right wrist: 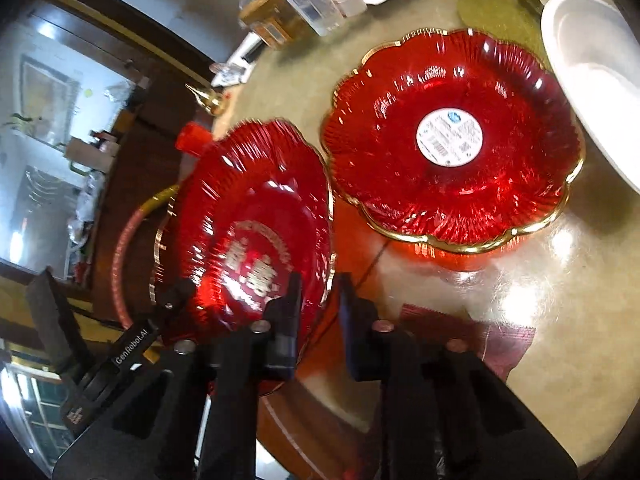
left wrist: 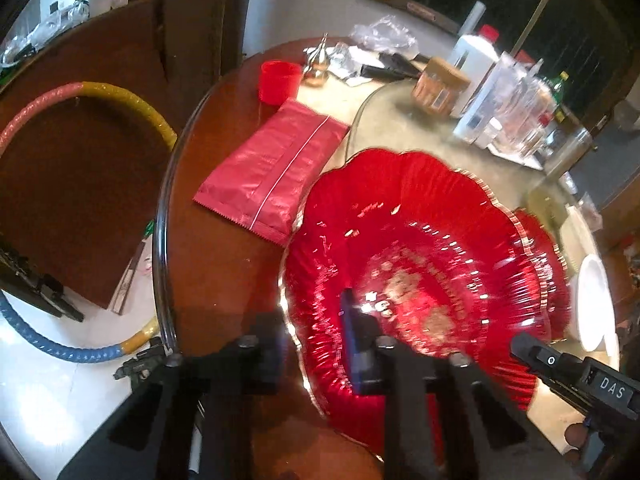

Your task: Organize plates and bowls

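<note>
The left gripper (left wrist: 316, 344) has its fingers (left wrist: 354, 354) clamped narrow on the near rim of a red scalloped plate (left wrist: 420, 240) with gold lettering at its centre, one finger above the rim and one beneath; the right gripper (right wrist: 318, 320) grips the same lettered plate (right wrist: 248, 232) at its opposite rim, its fingers (right wrist: 286, 320) pinched to a slim gap over the gold edge; the plate is tilted, and its contact with the tabletop (left wrist: 208, 264) cannot be told. Beside that plate, farther onto the glass turntable (right wrist: 460, 320), lies a second red plate (right wrist: 452, 140) with a round white sticker (right wrist: 450, 136) at its middle; past that one sits a white bowl (right wrist: 592, 80). On the other side of the held plate a red foil packet (left wrist: 272, 172) lies flat on the wood; beyond the packet stands a small red cup (left wrist: 278, 82), then a clutter of clear bottles and jars (left wrist: 500, 100).
</note>
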Demonstrator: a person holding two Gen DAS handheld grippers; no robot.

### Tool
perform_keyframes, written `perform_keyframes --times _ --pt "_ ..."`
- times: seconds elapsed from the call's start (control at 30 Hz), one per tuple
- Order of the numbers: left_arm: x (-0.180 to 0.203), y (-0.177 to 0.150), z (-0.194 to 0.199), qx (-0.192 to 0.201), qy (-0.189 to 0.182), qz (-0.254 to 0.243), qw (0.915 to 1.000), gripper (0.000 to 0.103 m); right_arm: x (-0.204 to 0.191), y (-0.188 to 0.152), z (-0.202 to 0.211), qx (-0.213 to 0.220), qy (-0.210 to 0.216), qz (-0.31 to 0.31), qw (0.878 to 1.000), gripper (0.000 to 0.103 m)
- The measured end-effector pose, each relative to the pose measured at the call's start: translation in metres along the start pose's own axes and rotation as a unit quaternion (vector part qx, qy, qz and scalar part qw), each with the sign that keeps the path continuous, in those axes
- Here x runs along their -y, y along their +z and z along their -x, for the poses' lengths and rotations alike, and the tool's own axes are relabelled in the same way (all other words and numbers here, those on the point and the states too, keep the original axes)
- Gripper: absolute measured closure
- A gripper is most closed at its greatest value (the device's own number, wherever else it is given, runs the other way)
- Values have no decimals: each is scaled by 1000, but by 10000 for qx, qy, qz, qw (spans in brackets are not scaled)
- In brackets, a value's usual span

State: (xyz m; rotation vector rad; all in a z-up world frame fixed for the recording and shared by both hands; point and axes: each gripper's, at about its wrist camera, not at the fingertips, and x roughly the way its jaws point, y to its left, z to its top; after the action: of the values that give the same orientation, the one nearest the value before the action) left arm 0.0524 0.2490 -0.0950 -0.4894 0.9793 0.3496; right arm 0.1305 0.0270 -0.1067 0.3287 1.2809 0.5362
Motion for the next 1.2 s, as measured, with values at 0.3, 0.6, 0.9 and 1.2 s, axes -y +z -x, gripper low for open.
perform_keyframes --times 0.3,0.6,0.9,1.2 --pt "4 0 13 285 126 -128 9994 93 -11 -4 10 224 -84 281 9993 89" --pt "5 6 32 564 230 -184 9980 93 -15 1 11 215 116 356 9991 89" --pt "-5 0 7 235 397 -13 9989 90 -7 0 -9 -169 326 198 9991 86" --pt "-3 -1 16 478 373 -43 9981 32 2 -2 21 126 454 122 9988 78"
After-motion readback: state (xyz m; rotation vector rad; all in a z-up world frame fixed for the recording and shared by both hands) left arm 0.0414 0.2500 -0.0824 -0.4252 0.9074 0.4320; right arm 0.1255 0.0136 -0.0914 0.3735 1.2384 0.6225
